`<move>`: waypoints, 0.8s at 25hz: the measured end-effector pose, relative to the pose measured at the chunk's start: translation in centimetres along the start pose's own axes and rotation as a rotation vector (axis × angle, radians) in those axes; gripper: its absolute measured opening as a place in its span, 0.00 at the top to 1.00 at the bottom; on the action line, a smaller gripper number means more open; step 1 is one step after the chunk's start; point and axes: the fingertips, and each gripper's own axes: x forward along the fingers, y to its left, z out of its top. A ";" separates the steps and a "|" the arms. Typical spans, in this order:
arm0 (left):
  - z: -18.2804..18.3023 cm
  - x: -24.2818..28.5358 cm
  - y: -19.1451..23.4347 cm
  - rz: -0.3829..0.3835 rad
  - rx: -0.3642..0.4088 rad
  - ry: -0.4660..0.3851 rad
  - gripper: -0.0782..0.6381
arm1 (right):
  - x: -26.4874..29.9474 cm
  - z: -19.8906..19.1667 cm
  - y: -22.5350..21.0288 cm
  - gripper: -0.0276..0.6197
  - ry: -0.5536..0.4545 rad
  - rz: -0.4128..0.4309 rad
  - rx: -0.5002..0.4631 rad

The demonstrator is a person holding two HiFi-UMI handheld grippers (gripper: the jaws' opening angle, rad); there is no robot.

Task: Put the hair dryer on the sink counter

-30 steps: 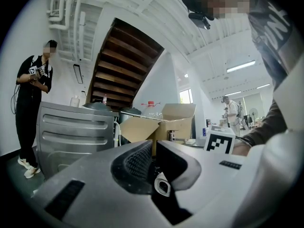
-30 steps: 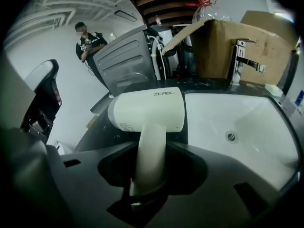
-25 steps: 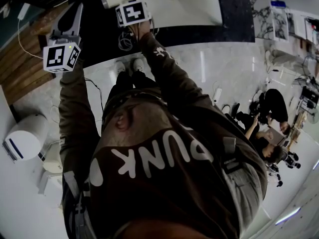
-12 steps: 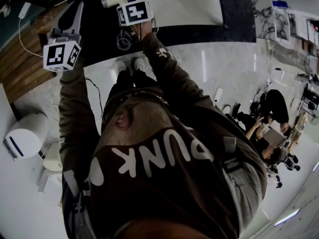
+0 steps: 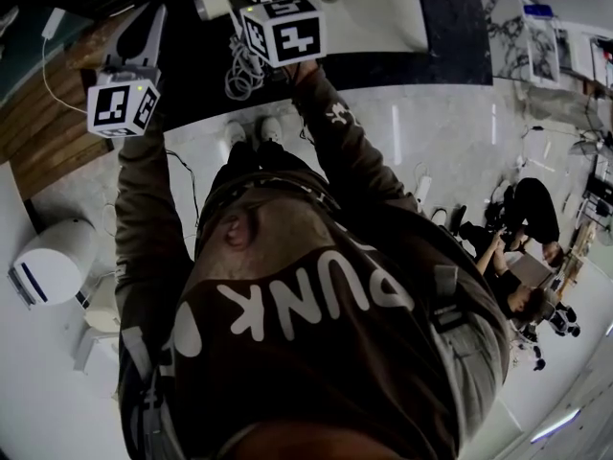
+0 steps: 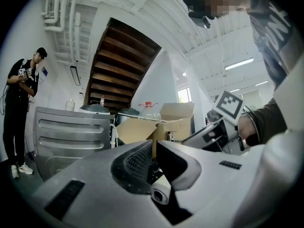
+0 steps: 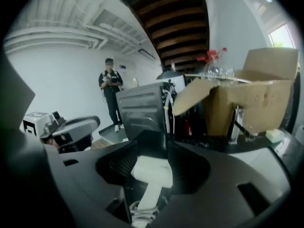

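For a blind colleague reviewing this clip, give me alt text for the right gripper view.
A white hair dryer lies between the right tool's wide jaws, which are closing slightly but not pressing on it; its coiled cord sits below. Behind are an open cardboard box and a person in black standing.

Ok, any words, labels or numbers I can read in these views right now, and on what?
"PUNK": large white letters on the person's dark shirt, upside down in the head view; letters beside it are lost in folds.
Left marker cube and right marker cube: square patterns only, no words.
Hair dryer, cardboard box: no legible print.
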 end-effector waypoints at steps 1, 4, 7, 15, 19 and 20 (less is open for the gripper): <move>0.2 0.0 -0.1 -0.003 0.004 -0.001 0.85 | -0.8 1.7 0.7 0.63 -0.074 0.019 -0.044; 1.0 -0.1 -0.5 -0.009 0.020 -0.008 0.85 | -3.9 6.0 3.1 0.68 -0.293 0.092 -0.193; 1.9 -0.5 -0.9 -0.009 0.019 -0.008 0.85 | -6.7 7.8 5.1 0.73 -0.438 0.178 -0.286; 3.7 -2.0 -1.7 -0.028 -0.008 -0.015 0.85 | -9.1 7.0 6.8 0.89 -0.557 0.250 -0.408; 4.2 -2.4 -2.2 -0.047 0.003 -0.013 0.85 | -9.1 6.0 6.9 0.94 -0.538 0.255 -0.425; 4.4 -2.4 -2.4 -0.050 0.006 -0.014 0.85 | -9.3 5.8 6.9 0.94 -0.537 0.259 -0.428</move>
